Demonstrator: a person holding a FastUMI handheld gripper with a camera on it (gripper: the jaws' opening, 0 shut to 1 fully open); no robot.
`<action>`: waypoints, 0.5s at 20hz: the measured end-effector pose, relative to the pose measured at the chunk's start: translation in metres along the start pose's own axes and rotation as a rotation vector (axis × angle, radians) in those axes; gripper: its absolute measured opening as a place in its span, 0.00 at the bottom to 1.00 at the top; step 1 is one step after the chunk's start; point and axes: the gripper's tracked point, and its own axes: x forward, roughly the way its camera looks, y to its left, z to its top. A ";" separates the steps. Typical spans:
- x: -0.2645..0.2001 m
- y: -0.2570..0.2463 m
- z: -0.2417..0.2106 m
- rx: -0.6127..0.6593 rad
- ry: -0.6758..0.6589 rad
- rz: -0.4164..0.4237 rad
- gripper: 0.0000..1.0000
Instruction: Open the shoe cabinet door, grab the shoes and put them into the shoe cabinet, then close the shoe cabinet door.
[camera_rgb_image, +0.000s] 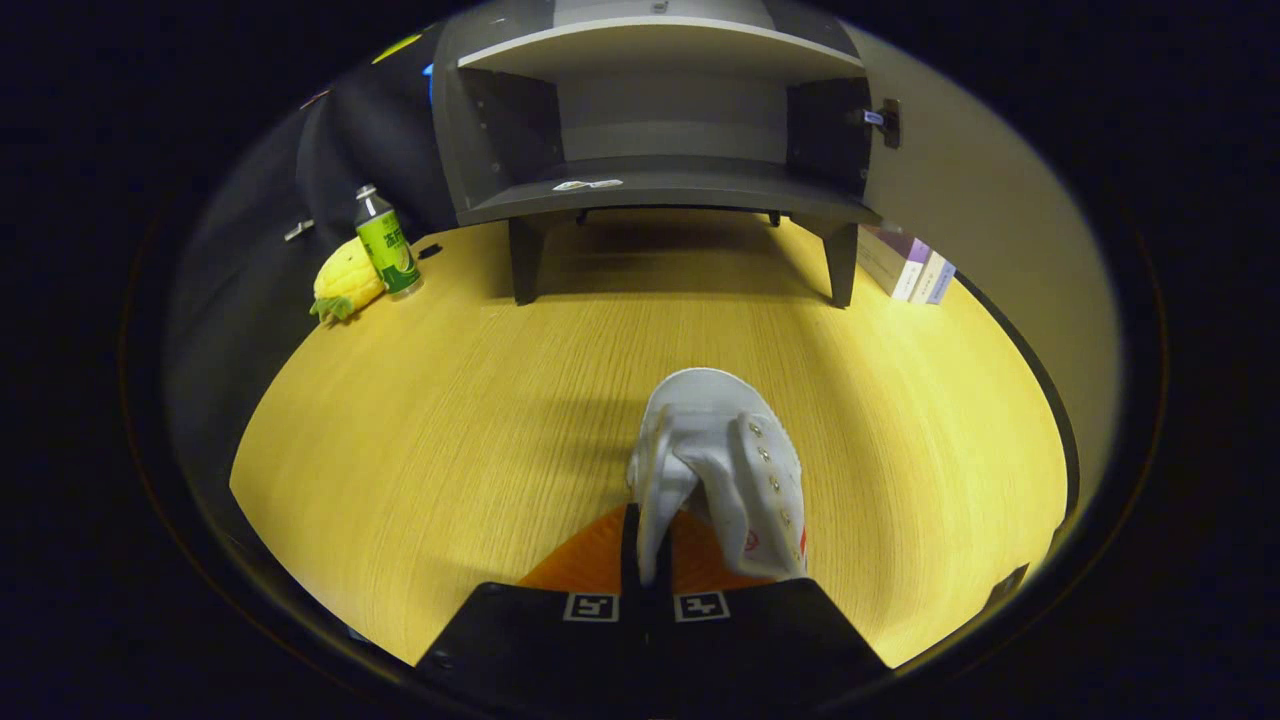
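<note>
At the bottom centre of the frame, a white canvas sneaker with metal eyelets (720, 460) is being gripped by the hand-held gripper (648, 560); its two fingers are clenched together on a fold of the shoe's upper near the opening, so the shoe is being grasped with its toe pointing away from the camera. The sneaker is being carried above the pale yellow wood-grain tabletop (450, 420), and its shadow is being cast on the wood to its left, which suggests it is lifted clear.

In the upper middle of the frame the grey shoe cabinet on short legs (660, 180) is standing with its door already open; the open door panel (990, 250) is swung out toward the upper right. The lower shelf (700, 185) is lying bare apart from a small pale sticker. The cabinet is well apart from the shoe, straight beyond the fingers.

The step in hand is judged to be the carry toward the shelf. It would be done well if the shoe were kept level and aimed at the middle of the opening, between the side walls, with the toe being led in above the shelf's front lip. The pinch on soft canvas could slip, so a steady, unhurried approach is being called for.

At the upper left, a green-labelled bottle (385, 240) and a yellow pineapple-shaped plush toy (345, 282) are resting together; a stack of books (910, 265) is lying beside the cabinet's right leg.
</note>
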 end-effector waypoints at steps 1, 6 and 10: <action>-0.002 -0.002 0.003 -0.001 -0.003 -0.008 0.05; -0.033 -0.008 0.031 -0.040 -0.068 -0.065 0.05; -0.078 0.002 0.067 -0.076 -0.118 -0.054 0.05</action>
